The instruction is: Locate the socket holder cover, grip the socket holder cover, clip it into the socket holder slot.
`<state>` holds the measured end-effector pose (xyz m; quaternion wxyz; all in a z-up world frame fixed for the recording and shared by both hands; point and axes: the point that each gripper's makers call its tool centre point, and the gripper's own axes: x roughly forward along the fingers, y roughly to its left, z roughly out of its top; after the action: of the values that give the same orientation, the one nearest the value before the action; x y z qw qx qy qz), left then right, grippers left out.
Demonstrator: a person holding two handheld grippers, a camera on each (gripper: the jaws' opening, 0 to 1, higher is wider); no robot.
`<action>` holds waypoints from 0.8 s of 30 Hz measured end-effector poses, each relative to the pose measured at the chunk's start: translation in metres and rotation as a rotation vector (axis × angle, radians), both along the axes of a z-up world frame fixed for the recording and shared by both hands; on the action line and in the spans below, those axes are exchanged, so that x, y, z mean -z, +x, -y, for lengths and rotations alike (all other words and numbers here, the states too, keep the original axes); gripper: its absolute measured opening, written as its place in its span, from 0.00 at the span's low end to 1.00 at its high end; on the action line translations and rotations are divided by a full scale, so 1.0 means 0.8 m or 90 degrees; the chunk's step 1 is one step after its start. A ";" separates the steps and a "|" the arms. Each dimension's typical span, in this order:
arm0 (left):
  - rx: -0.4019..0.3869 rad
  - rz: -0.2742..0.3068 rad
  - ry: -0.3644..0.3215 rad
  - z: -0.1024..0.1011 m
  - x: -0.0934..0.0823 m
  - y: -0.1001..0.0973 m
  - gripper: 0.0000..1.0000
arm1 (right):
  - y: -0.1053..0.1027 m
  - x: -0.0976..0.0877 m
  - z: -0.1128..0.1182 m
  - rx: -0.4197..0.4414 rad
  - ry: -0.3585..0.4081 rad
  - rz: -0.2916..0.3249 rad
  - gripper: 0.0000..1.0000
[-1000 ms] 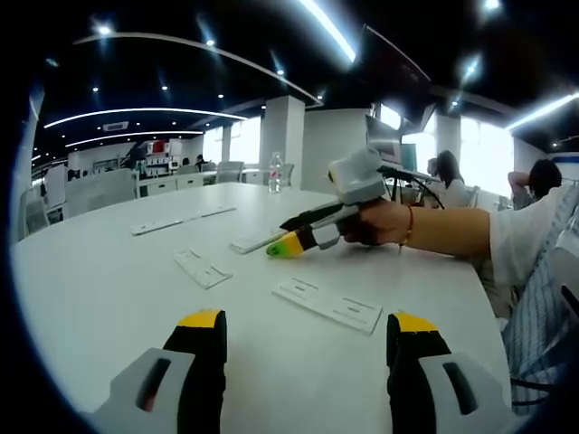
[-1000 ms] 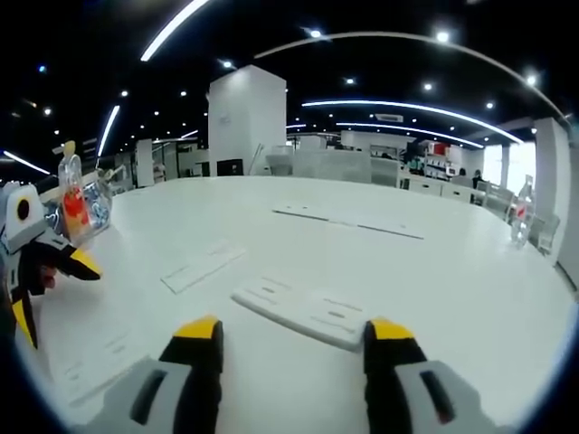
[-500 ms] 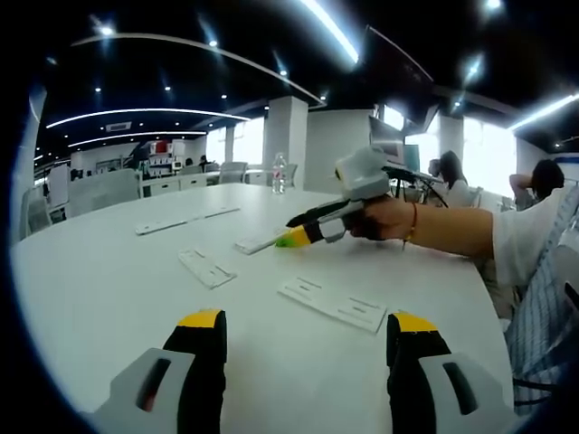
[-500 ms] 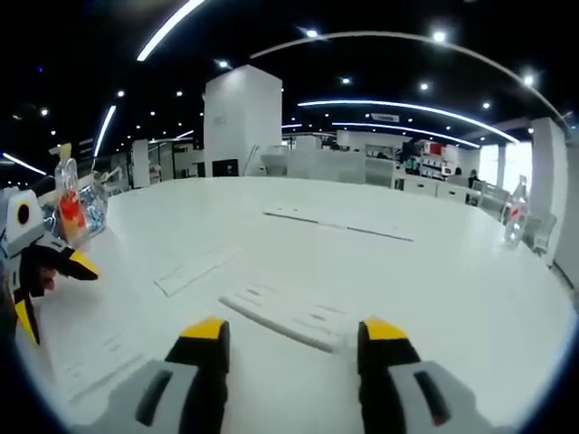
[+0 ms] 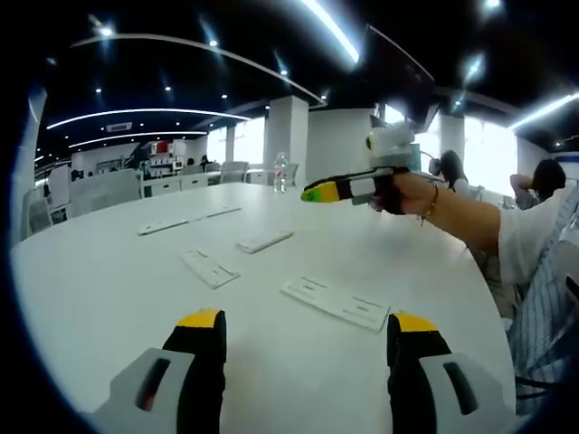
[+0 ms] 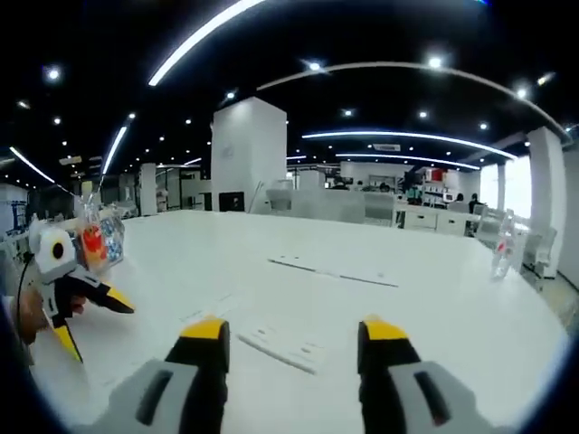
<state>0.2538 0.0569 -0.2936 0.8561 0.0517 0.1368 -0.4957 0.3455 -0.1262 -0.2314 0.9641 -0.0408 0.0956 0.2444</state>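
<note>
Plainly apart and empty, jaws of both left gripper [image 5: 303, 330] and right gripper [image 6: 292, 334]; socket holder cover [image 6: 280, 347] flat on white table [image 5: 109, 280], just ahead.

In the right gripper view, the left gripper [image 6: 81, 312] sits at the picture's left edge, and the hand [image 6: 32, 312] holding it is cut off there. The white plastic strips [image 6: 335, 272] far across the table [image 6: 434, 307] are too small to tell cover from holder. In the left gripper view, the person's sleeve [image 5: 529, 231] runs off the right edge.
</note>
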 end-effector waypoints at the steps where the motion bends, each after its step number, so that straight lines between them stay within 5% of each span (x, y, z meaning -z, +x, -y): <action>1: 0.000 0.001 -0.001 0.000 0.000 0.000 0.73 | -0.003 -0.008 0.002 -0.005 0.007 0.012 0.58; 11: 0.003 0.007 -0.007 0.001 -0.003 0.000 0.74 | -0.040 -0.052 0.030 -0.042 0.008 0.085 0.57; 20: -0.007 0.010 -0.026 -0.002 -0.008 0.004 0.74 | -0.060 -0.059 0.040 -0.075 0.026 0.112 0.57; 24: -0.005 0.013 -0.031 -0.001 -0.010 0.004 0.74 | -0.068 -0.044 0.033 -0.102 0.015 0.122 0.58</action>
<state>0.2572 0.0578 -0.2860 0.8603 0.0357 0.1162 -0.4950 0.2909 -0.1530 -0.1963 0.9467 -0.0601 -0.0037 0.3164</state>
